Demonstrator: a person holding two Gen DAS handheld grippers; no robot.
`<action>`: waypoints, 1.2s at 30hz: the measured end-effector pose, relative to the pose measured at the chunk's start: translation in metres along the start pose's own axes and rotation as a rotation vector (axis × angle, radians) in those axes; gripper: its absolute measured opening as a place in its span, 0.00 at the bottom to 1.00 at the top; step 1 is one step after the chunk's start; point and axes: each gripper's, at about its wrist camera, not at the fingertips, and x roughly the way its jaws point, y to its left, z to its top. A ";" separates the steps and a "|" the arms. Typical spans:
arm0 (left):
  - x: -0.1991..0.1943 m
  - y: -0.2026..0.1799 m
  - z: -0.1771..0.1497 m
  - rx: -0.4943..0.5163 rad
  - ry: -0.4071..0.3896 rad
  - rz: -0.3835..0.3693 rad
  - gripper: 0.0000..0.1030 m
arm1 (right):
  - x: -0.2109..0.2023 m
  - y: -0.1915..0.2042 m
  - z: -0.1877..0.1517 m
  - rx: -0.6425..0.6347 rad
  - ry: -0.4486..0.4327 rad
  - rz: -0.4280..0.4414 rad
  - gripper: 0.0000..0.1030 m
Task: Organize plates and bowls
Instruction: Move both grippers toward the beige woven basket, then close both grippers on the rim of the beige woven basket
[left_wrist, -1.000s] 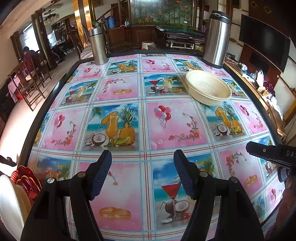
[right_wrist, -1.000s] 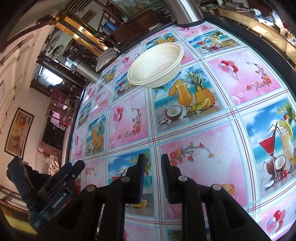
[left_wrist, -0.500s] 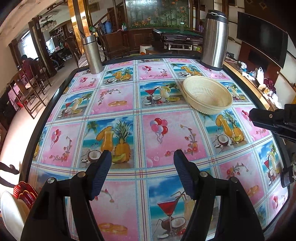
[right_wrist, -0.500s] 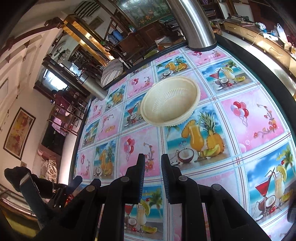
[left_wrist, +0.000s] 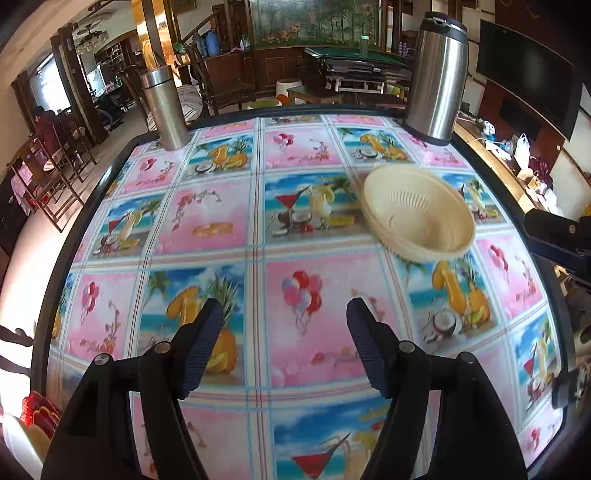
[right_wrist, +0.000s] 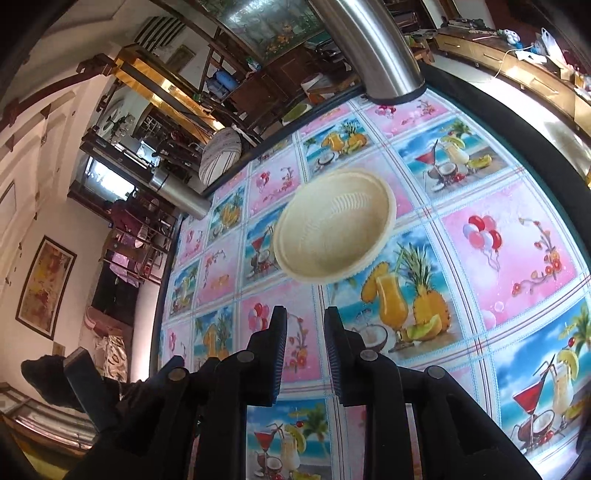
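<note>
A cream slotted plastic bowl (left_wrist: 419, 218) sits on the table's patterned cloth toward the far right; it also shows in the right wrist view (right_wrist: 334, 225). My left gripper (left_wrist: 284, 345) is wide open and empty above the cloth, well short and left of the bowl. My right gripper (right_wrist: 306, 349) has its jaws a narrow gap apart, holds nothing, and points at the bowl from just short of its near rim. Red and white dishes (left_wrist: 33, 421) peek in at the lower left edge of the left wrist view.
A tall steel thermos jug (left_wrist: 436, 74) stands at the far right corner, right behind the bowl. A slimmer steel flask (left_wrist: 164, 107) stands at the far left. The table has a black rim (left_wrist: 85, 206). A wooden sideboard (right_wrist: 517, 70) runs along the right.
Both grippers have moved forward over the table toward the bowl, which now looks larger and nearer. The jaws of both keep the same opening.
</note>
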 end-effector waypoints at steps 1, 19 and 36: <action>0.001 -0.003 0.010 -0.010 -0.004 -0.005 0.67 | -0.006 0.005 0.009 -0.004 -0.017 0.000 0.25; 0.078 -0.015 0.067 -0.251 0.063 -0.140 0.68 | 0.037 -0.063 0.077 0.171 0.012 -0.079 0.38; 0.111 -0.013 0.059 -0.315 0.209 -0.506 0.67 | 0.065 -0.055 0.067 0.156 0.035 -0.091 0.38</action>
